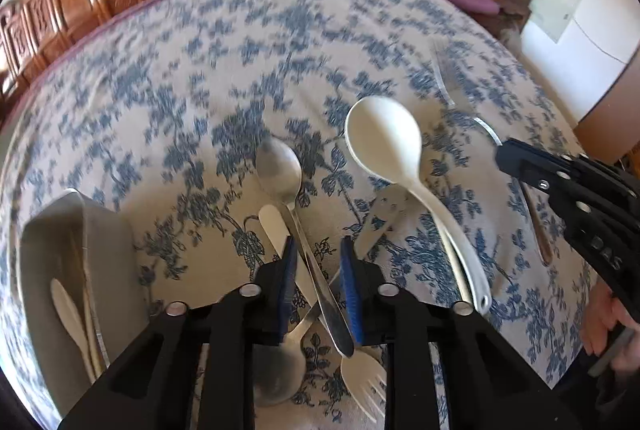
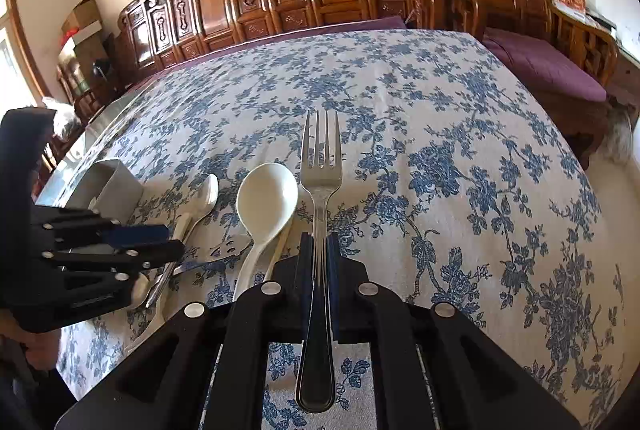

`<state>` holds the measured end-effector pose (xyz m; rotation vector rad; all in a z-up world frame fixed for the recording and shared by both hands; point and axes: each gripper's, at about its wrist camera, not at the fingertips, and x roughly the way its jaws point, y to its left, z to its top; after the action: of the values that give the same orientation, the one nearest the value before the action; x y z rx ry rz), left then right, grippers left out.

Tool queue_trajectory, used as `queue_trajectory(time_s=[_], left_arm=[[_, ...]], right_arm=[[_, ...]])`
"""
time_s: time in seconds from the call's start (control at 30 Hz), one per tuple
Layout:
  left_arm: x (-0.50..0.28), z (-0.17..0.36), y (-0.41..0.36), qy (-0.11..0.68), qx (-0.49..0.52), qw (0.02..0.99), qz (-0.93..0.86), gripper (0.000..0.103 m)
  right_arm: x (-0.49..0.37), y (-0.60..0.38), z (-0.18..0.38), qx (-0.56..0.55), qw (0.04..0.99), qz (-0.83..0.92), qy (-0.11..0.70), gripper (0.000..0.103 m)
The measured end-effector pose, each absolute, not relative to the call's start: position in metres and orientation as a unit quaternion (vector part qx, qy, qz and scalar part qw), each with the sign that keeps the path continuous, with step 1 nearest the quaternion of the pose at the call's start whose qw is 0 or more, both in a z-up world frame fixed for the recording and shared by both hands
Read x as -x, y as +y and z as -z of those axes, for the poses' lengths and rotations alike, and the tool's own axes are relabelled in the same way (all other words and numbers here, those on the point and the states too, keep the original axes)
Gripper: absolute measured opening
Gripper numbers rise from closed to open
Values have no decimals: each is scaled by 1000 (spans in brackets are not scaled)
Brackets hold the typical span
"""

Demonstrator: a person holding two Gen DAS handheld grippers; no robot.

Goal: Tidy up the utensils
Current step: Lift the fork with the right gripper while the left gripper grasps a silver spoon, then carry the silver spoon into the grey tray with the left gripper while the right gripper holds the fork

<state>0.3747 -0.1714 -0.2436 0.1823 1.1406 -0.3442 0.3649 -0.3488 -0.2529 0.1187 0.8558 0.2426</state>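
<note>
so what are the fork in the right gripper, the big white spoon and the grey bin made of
Fork: looks like polished stainless steel, with mirror-like glints along tines and handle. White spoon: matte off-white with soft shading and no sharp reflections, probably plastic or melamine, though ceramic can't be ruled out. Bin: plain grey walls with a dull finish, likely plastic; the view is too blurred to be sure.

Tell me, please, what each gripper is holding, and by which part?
The right gripper grips the metal fork by its handle. The left gripper straddles a metal spoon's handle, but no pad visibly presses it.
</note>
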Motion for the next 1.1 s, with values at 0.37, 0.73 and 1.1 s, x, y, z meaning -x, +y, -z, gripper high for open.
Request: queue_trajectory(time_s=[0.37,0.73,1.1], left_arm=[[-400,256,-171,563,-70,812,137,17],[-407,258,-168,564,-66,813,130,2],[-374,216,-165,507,-90,846,142,2]], right_arm=[[-365,-346,249,-69,901,-131,407,9],[-365,-343,247,-69,901,-138,405,9],[-361,-317,236,-53,901,-162,399,9]])
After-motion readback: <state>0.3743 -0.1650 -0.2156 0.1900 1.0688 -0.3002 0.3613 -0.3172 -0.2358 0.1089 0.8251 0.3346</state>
